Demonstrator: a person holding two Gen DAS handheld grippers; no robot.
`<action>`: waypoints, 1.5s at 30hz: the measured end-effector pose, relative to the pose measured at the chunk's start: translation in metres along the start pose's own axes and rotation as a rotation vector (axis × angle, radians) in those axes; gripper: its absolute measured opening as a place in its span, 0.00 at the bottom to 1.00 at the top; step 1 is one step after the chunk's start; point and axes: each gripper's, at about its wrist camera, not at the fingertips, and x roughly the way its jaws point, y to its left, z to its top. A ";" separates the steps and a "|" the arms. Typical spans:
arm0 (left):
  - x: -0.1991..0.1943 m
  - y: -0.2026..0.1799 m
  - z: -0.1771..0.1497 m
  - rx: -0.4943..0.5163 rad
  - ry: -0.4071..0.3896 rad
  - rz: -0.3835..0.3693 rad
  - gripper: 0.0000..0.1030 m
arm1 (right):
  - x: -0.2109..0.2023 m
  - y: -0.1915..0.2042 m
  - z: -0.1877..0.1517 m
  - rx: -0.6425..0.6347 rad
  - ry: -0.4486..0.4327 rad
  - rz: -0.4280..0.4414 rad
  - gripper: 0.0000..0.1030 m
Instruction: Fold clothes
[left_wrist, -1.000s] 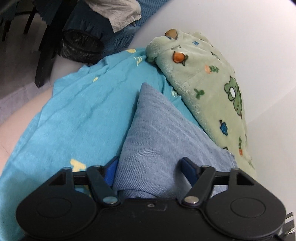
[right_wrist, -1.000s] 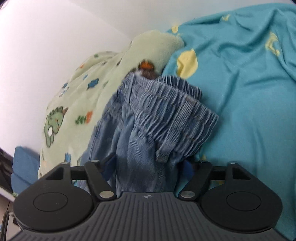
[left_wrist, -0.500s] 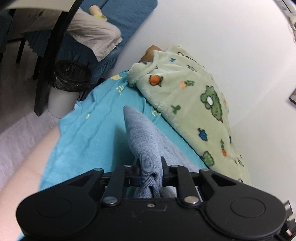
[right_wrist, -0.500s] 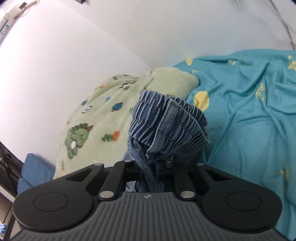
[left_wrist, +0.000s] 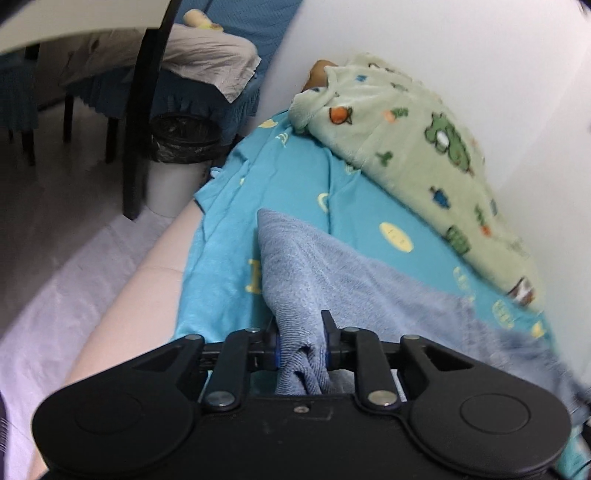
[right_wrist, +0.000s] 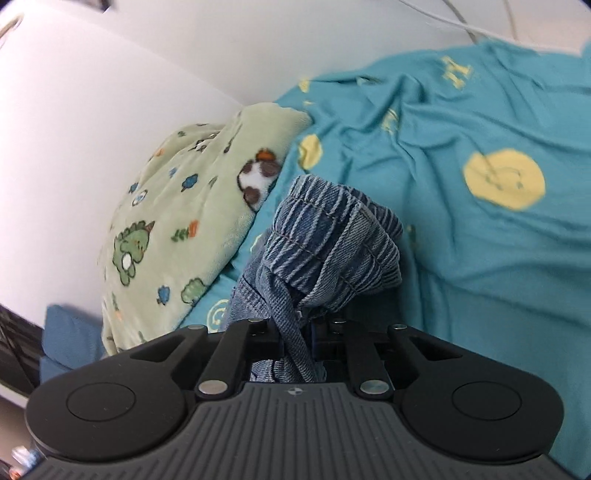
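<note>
The scene is viewed closely from each claw, along its fingers. The teal sheet (left_wrist: 295, 177) (right_wrist: 480, 258) and green blanket (left_wrist: 424, 147) (right_wrist: 177, 206) are shared from opposite ends.

a plain white wall (left_wrist: 424, 44) ran along the bed's far edge. beyond the bed's pale padded edge (left_wrist: 140, 288), a bin lined with a black bag (left_wrist: 181, 147) stood on the grey floor (left_wrist: 48, 229), beside a dark table leg (left_wrist: 142, 110) and blue-skirted furniture (left_wrist: 177, 88).
</note>
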 end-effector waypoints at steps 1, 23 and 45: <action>-0.001 -0.001 -0.001 0.008 -0.006 0.006 0.17 | 0.001 -0.001 -0.001 0.001 0.000 -0.005 0.13; 0.009 -0.013 0.002 0.118 0.072 0.082 0.37 | 0.008 0.056 -0.030 -0.231 -0.228 -0.035 0.24; -0.040 0.025 0.047 0.007 -0.090 -0.007 0.65 | -0.043 0.245 -0.246 -1.011 -0.468 0.218 0.18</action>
